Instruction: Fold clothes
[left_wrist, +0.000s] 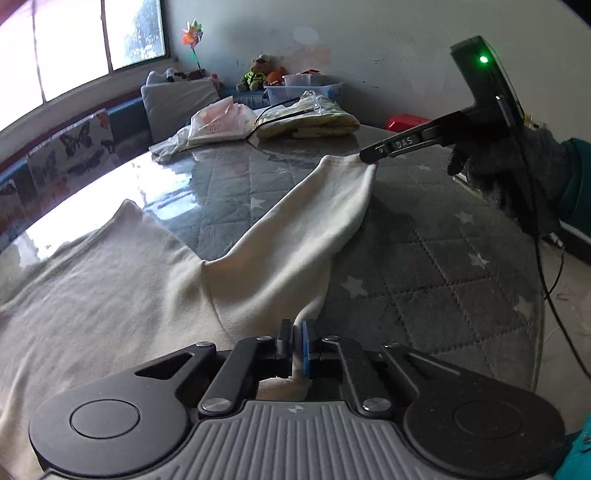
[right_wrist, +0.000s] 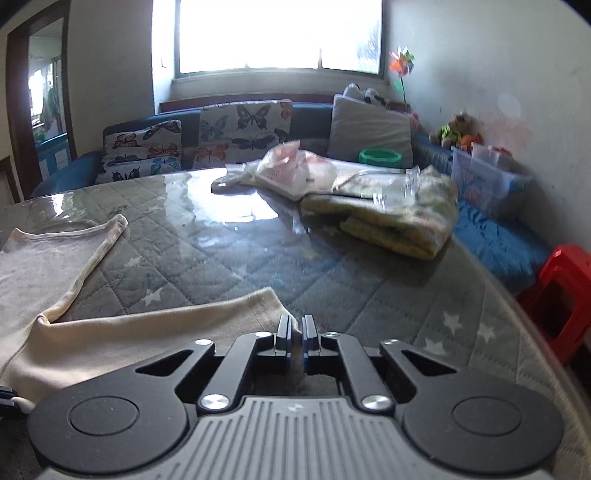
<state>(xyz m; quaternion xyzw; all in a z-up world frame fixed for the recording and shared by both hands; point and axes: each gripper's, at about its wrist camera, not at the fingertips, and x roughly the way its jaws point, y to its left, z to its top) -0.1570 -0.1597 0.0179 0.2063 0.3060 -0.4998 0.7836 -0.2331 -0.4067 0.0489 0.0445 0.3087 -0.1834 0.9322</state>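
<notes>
Two handheld grippers pinch a cream garment spread on a quilted desk.

In the left wrist view, the left gripper (left_wrist: 296, 334), at bottom centre, has its fingers closed on a fold of the cream cotton long-sleeved garment (left_wrist: 122, 295), which covers the lower left of the frame. One sleeve (left_wrist: 317, 210) stretches toward the upper right, where the right gripper (left_wrist: 369, 155), held by a grey-gloved hand (left_wrist: 517, 173), grips the cuff. In the right wrist view, the right gripper's fingers (right_wrist: 283, 332) sit nearly closed at the sleeve's end, bottom centre. The grey star-patterned quilted desk (right_wrist: 388, 295) under a glossy clear cover carries a folded yellow-green blanket (right_wrist: 399, 221) and a pink plastic bag (right_wrist: 291, 170) at the upper centre.
</notes>
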